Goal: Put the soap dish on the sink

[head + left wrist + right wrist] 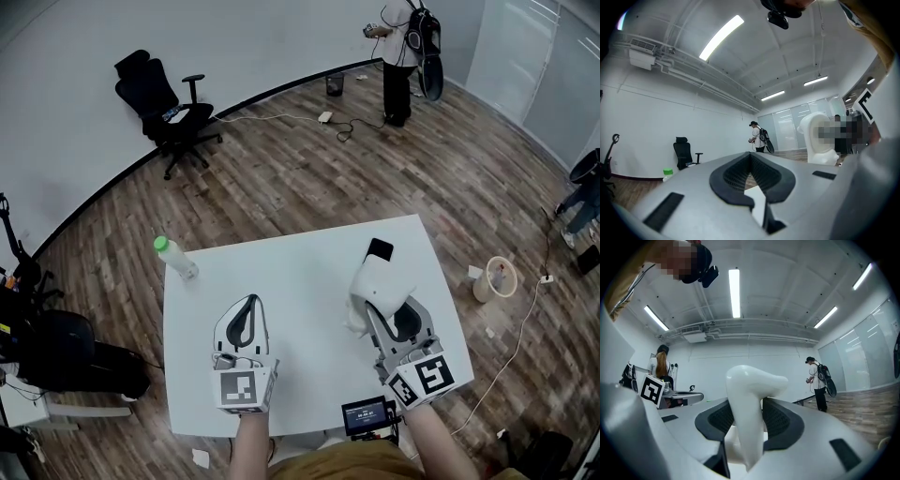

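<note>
The right tool (392,314) is clenched on a white moulded piece (382,281), which I take to be the soap dish. In the right gripper view its dark pads stand apart on either side of the piece. The piece rises upright between them, and its rounded top hooks over toward 3 o'clock. In the head view the piece sticks out of the tool toward 12 o'clock, over the right half of the white bench (300,272). Whether its lower edge touches the bench I cannot tell. So the thing to be placed is already in hand, straight ahead of the right tool, and it lies at about 2 o'clock from the left tool (247,305), well apart from it. The left tool is shut with its tips together and nothing between them; only bare bench shows through the gap behind the tips. It sits low over the bench near the front edge. A flat black thing (379,249) lies just beyond the white piece at its 12 o'clock. A bottle with a green cap (174,258) stands at the bench's far left corner, at roughly 10 o'clock from the left tool. I can make out no sink in any view, so the placing seems to depend first on where that target lies from the right tool, the nearer one by far.
</note>
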`<state>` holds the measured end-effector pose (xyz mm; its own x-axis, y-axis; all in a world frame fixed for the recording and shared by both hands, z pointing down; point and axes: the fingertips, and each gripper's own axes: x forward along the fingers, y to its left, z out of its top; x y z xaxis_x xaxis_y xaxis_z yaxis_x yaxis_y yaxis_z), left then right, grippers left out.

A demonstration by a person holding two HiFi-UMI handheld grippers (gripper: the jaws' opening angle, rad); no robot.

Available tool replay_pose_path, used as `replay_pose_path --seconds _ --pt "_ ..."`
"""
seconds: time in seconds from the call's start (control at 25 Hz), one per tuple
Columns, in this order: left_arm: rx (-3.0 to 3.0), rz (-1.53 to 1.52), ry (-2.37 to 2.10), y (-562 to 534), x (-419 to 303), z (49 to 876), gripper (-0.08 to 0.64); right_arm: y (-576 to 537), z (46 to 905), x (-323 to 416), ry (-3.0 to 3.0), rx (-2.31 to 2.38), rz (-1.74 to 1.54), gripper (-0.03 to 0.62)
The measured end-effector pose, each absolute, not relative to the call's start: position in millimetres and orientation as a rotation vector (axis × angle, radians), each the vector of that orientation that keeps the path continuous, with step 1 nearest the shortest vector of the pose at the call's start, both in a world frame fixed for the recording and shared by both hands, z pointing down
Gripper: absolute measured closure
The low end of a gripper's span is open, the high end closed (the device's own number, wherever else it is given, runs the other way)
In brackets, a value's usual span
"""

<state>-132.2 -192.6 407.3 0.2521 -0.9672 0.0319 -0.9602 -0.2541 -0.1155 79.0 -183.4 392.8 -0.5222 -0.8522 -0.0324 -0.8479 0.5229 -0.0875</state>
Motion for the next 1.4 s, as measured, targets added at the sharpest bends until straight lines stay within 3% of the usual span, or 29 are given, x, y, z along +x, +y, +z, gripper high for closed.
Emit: replay_pose_path --seconds 0.52,1.4 --pt "-2.458 -0.187 1.899 -203.9 -143.5 421.4 0.554 -190.8 427.7 65.5 2.718 -1.487 -0.256 0.411" --pt "-2.501 -0.185 1.895 -194.1 -149.7 441.0 0.554 -189.7 545.1 60.5 2.484 -1.340 -1.115 0.411"
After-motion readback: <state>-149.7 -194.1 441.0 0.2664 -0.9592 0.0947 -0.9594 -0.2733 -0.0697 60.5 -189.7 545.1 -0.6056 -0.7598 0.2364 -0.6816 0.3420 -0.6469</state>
